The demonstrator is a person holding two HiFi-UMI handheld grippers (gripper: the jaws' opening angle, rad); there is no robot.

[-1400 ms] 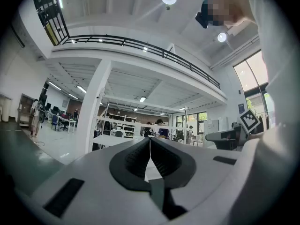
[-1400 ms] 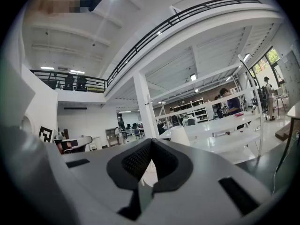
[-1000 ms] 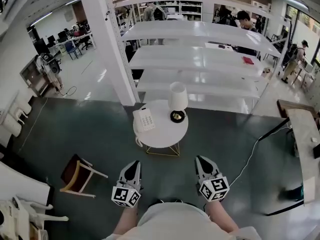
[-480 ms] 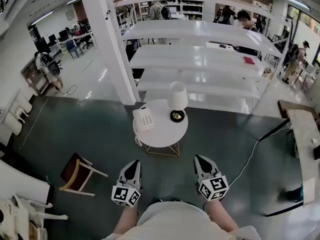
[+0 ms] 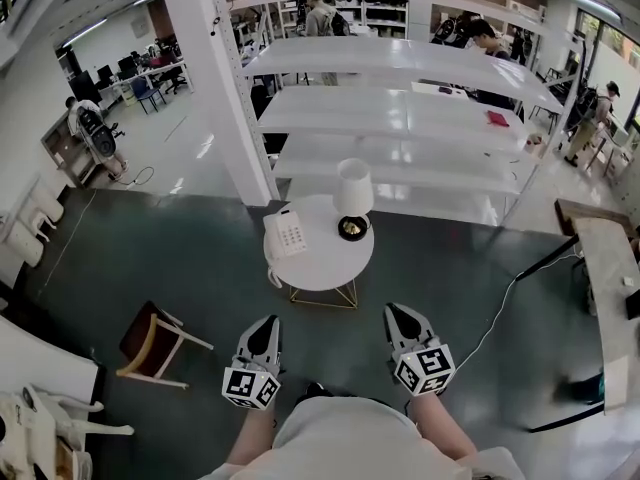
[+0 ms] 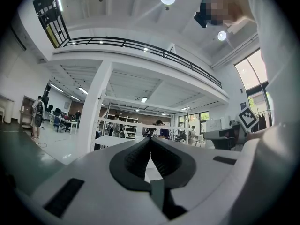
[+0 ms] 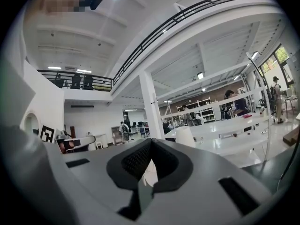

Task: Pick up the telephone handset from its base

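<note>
Telephone handset (image 5: 274, 236) well ahead of left gripper (image 5: 266, 326) and right gripper (image 5: 400, 315), both clenched and empty.

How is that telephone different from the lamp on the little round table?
The telephone lies low and flat; the lamp stands upright and taller. The telephone is white all over, with a keypad; the lamp has a white shade over a dark base. The telephone sits at the table's left edge, the lamp toward its far side. Both rest on the round white table.
</note>
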